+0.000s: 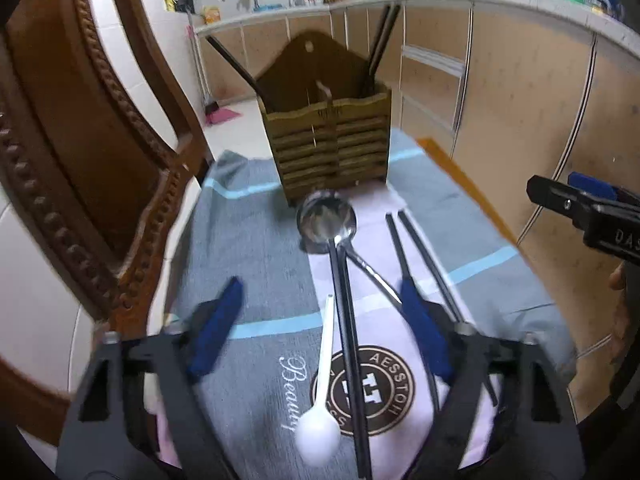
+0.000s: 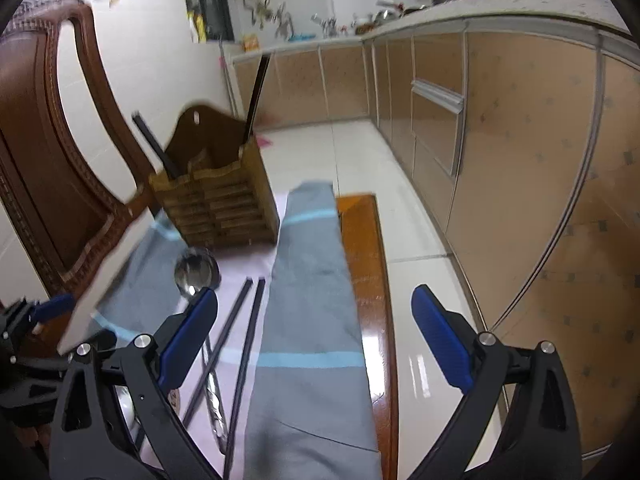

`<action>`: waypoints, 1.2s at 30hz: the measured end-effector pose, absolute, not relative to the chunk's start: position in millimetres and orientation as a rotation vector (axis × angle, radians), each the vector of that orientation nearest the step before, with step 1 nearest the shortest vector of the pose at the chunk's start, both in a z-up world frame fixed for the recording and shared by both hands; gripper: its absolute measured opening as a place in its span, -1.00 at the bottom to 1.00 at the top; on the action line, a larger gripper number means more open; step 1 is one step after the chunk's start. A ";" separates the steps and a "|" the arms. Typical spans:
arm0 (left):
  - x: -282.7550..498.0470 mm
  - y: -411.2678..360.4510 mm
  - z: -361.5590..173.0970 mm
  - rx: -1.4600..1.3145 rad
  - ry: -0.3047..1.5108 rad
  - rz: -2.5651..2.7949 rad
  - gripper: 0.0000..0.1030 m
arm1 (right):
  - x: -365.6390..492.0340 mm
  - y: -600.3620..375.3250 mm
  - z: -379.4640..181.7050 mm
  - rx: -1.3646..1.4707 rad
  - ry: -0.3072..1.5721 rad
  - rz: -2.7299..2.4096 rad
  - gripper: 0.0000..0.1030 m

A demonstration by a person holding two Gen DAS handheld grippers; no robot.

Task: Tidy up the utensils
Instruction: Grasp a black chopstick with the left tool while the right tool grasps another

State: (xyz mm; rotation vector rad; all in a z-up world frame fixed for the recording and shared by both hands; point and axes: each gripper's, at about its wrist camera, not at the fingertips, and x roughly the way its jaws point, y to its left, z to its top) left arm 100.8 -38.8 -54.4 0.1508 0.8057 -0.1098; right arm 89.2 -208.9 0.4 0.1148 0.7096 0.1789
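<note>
Left claw [image 1: 320,316] and right claw [image 2: 316,332] agape, empty; white spoon [image 1: 320,412] only in left view.

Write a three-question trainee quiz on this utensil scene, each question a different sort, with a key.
1. True or false: the left gripper is shut on the white plastic spoon.
2. Multiple choice: the steel ladle lies with its bowl
A. inside the wooden utensil holder
B. on the cloth just in front of the holder
C. off the table edge
3. Fill in: the pair of loose black chopsticks lies on the ____ side of the ladle in the left wrist view.

Key:
1. False; both the left gripper and the right gripper are open and hold nothing.
2. B
3. right
</note>
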 end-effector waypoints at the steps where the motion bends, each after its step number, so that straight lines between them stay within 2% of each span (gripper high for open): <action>1: 107.6 -38.7 -59.0 0.154 0.824 -0.106 0.05 | 93.5 -205.1 -4.8 0.101 0.728 0.178 0.80; 3: 126.3 -37.8 -69.6 0.165 0.864 -0.101 -0.09 | 105.4 -195.8 -16.2 0.067 0.772 0.179 0.72; 5: 143.4 -36.2 -79.6 0.167 0.900 -0.103 -0.12 | 121.9 -179.2 -30.9 0.006 0.840 0.199 0.55; 7: 159.3 -31.1 -89.3 0.117 0.941 -0.119 -0.14 | 134.0 -164.6 -43.9 -0.038 0.879 0.216 0.28; 10: 179.2 -27.8 -102.1 0.078 0.985 -0.130 -0.20 | 150.2 -148.3 -61.4 -0.060 0.928 0.231 0.04; 15: 198.0 -32.1 -120.7 0.105 1.050 -0.141 -0.33 | 165.0 -128.1 -74.8 -0.078 0.960 0.246 -0.02; 24: 218.3 -35.9 -122.6 0.085 1.068 -0.138 -0.35 | 184.1 -104.8 -92.6 -0.179 0.985 0.216 -0.18; 29: 217.9 -42.2 -119.8 0.099 1.068 -0.135 -0.36 | 185.7 -100.6 -94.8 -0.177 0.985 0.219 -0.20; 32: 217.5 -49.6 -117.4 0.115 1.061 -0.135 -0.30 | 188.2 -101.6 -92.5 -0.165 0.987 0.221 -0.22; 36: 223.4 -49.9 -119.4 0.125 1.075 -0.125 -0.30 | 189.6 -100.9 -92.1 -0.153 0.985 0.233 -0.50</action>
